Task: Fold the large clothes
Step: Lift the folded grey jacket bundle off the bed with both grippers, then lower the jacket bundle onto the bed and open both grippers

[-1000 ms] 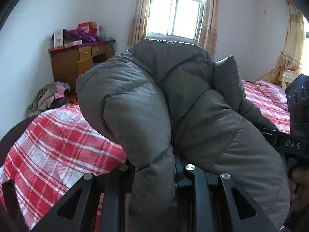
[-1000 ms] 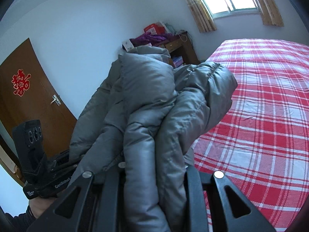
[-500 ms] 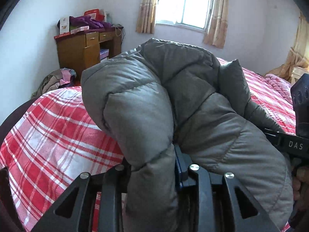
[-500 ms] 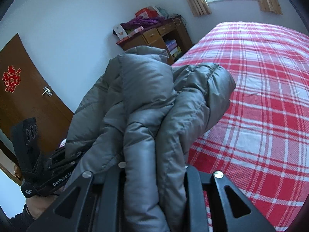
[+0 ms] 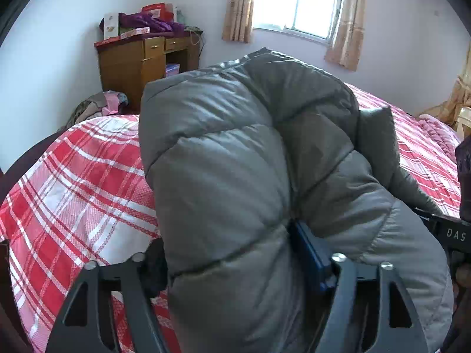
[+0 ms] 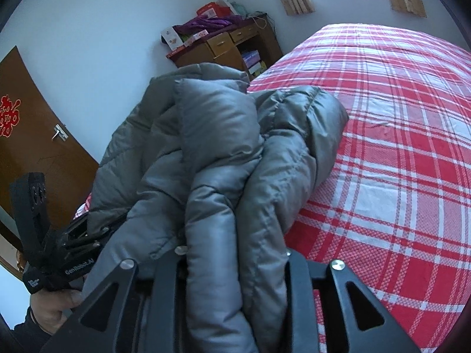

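Grey puffer jacket (image 5: 223, 182) between both opening grippers, marked "DAS" (image 5: 455, 234) and "GenRobot.AI" (image 6: 79, 267).

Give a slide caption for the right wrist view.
Right tongs, jaws opening around a bunched grey puffer jacket, above a red plaid bed.

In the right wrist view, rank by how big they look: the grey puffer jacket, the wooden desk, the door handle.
1. grey puffer jacket, though its nearness to the camera inflates it
2. wooden desk
3. door handle
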The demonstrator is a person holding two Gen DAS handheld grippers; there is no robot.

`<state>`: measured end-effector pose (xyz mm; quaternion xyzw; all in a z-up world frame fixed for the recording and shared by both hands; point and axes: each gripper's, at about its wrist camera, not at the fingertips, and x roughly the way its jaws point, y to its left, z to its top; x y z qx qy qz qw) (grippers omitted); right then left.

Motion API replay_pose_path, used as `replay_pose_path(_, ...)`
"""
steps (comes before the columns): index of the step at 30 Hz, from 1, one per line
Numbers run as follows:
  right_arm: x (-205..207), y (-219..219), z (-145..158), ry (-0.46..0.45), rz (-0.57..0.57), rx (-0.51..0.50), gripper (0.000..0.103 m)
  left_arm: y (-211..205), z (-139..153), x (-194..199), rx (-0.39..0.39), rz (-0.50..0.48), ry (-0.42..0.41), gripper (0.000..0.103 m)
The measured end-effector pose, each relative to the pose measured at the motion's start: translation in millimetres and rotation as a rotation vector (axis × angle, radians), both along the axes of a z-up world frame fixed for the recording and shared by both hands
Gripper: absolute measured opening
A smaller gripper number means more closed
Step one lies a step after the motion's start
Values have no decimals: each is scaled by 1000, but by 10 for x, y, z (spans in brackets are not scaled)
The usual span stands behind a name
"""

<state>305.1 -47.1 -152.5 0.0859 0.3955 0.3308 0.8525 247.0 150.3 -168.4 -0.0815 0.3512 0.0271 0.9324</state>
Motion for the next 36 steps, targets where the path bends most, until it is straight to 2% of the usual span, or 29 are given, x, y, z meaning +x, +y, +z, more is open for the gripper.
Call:
replay_pose_path(2,9,-7,-41,11,-11,-2,34,20,-26,22,-8,8,10,83)
replay_pose_path(7,30,-18,-118,27,-28,-8,40,53,-79,50,-36,21,23,89)
replay_pose_path(16,47,38,-226,23,-47,-37,48,88,-137,93,-62,41,50,95)
replay_pose_path(25,48,94,-247,23,-65,-72,53,116,-141,114,-70,50,56,96)
replay_pose_path(28,45,133,-221,22,-87,-89,58,118,-28,26,-36,94,48,96)
replay_pose_path(30,5,137,-142,10,-105,-119,63,78,147,-134,-24,98,4,96)
replay_pose_path(34,-231,80,229,-44,-155,-157,79,25,575,-501,-20,111,-78,96)
replay_pose_path(36,-424,26,428,-102,-181,-167,81,-16,777,-707,-24,108,-124,96)
